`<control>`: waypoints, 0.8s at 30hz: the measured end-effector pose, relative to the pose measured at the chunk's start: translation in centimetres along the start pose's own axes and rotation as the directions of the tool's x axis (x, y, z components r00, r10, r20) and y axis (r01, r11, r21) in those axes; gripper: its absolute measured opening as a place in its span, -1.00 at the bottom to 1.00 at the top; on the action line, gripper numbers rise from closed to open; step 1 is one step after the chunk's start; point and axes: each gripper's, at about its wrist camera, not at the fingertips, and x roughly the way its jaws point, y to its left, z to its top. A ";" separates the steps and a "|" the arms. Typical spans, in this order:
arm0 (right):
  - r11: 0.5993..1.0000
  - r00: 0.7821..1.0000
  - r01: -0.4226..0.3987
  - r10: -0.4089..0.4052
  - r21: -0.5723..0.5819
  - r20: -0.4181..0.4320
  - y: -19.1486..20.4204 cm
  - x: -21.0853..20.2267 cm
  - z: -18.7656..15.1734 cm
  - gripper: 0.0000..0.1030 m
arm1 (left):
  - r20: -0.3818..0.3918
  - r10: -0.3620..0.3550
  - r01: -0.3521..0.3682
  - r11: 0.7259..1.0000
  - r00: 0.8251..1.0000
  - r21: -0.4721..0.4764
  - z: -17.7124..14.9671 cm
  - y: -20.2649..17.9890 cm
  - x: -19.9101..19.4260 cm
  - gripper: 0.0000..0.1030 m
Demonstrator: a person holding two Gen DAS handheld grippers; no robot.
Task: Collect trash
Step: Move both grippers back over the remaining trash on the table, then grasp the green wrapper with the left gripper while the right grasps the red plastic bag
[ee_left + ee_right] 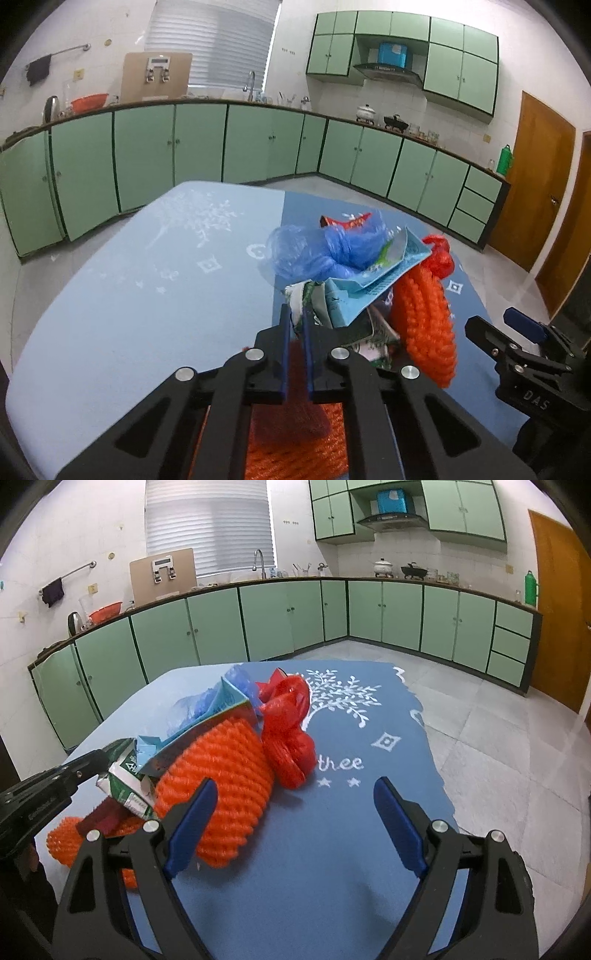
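Note:
A heap of trash lies on the blue tablecloth [147, 295]: a crumpled blue plastic bag [314, 251], a light blue packet [373, 277], an orange foam net [424, 317], a red mesh net [439, 254] and a green-and-white wrapper [310, 299]. My left gripper [295, 314] is shut on the near edge of that wrapper [129, 786]; the right wrist view shows it [107, 757] coming in from the left. My right gripper [295, 784] stands open over bare cloth, its left finger just in front of the orange foam net [229, 771], nothing between the fingers. It also shows in the left wrist view [517, 332].
More orange foam [295, 443] and a dark red piece [99, 818] lie under my left gripper. The table's far edge [314, 661] and right edge [436, 775] drop to a tiled floor [498, 738]. Green cabinets [199, 140] line the walls; a wooden door [535, 177] stands at right.

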 end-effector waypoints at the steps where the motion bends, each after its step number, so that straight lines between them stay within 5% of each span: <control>1: 1.000 1.000 -0.001 0.001 0.000 0.003 0.1 0.1 0.2 0.63 | 0.010 0.005 -0.005 1.000 1.000 0.000 0.1 0.1 -0.1 -0.88; 8: 1.000 1.000 0.001 -0.001 -0.001 -0.002 0.3 0.9 0.7 0.62 | -0.028 -0.008 0.008 1.000 1.000 -0.014 0.6 0.6 0.9 -0.78; 10: 1.000 1.000 0.002 -0.002 -0.003 -0.009 0.4 1.2 0.6 0.62 | -0.037 -0.023 0.022 0.999 0.999 -0.024 0.4 0.6 1.1 -0.14; 12: 1.000 1.000 0.003 -0.003 -0.002 -0.015 0.4 1.3 0.4 0.62 | -0.036 -0.025 0.025 1.000 0.999 -0.016 0.4 0.3 1.1 0.01; 18: 1.000 1.000 0.003 -0.003 0.001 -0.023 0.2 1.6 0.5 0.61 | -0.099 -0.045 0.043 0.999 0.994 -0.016 -0.2 -0.1 2.8 0.00; 20: 1.000 1.000 0.002 -0.002 0.002 -0.025 0.1 1.6 0.6 0.61 | -0.122 -0.054 0.051 0.998 0.991 -0.028 -0.5 -0.1 3.4 -0.25; 21: 1.000 1.000 0.003 -0.003 0.002 -0.025 0.1 1.6 0.6 0.61 | -0.136 -0.065 0.060 0.997 0.989 -0.038 -0.6 -0.1 3.9 -0.59; 24: 1.000 1.000 0.002 -0.002 0.003 -0.026 0.1 1.8 0.7 0.60 | -0.129 -0.081 0.074 0.995 0.988 -0.061 -0.6 0.0 4.1 -0.66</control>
